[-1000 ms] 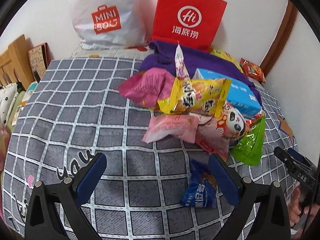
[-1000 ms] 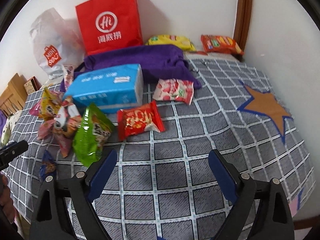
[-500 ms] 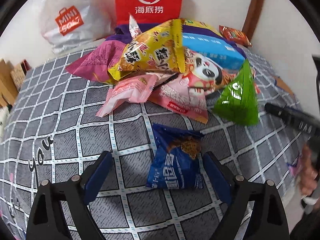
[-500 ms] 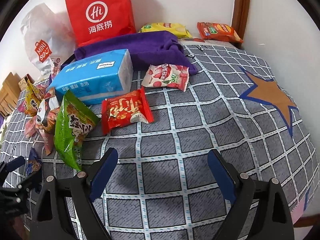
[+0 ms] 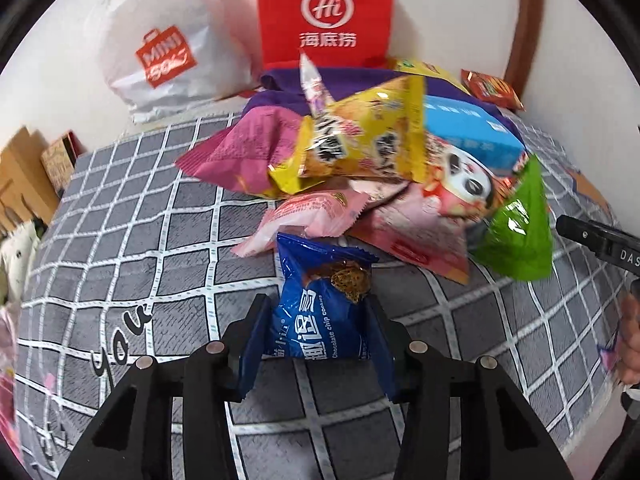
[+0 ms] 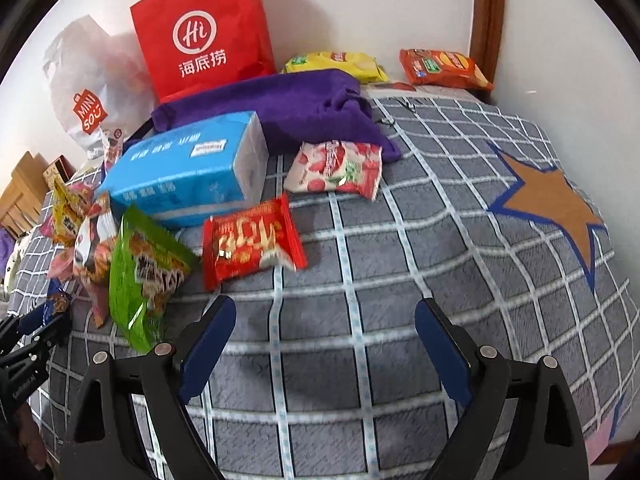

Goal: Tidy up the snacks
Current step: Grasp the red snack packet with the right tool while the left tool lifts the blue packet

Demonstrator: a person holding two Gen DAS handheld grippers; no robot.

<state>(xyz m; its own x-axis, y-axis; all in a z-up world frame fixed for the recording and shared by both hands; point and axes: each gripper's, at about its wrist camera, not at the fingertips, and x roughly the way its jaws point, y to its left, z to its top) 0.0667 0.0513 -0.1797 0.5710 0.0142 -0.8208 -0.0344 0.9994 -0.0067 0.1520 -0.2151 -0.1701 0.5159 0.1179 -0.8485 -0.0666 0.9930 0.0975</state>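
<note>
Blue cookie packet just in front of the snack pile: left claw closing around it; right claw gapes apart over the bed

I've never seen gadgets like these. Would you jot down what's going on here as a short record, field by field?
surface: bed with grey checked blanket
left tool: jaws closing, blue cookie packet between them
right tool: open, nothing between its jaws, above bare blanket
snack pile: yellow bag, pink bags, green bag
loose snacks: red packet, strawberry packet
at the wall: red paper bag, white plastic bag
</note>
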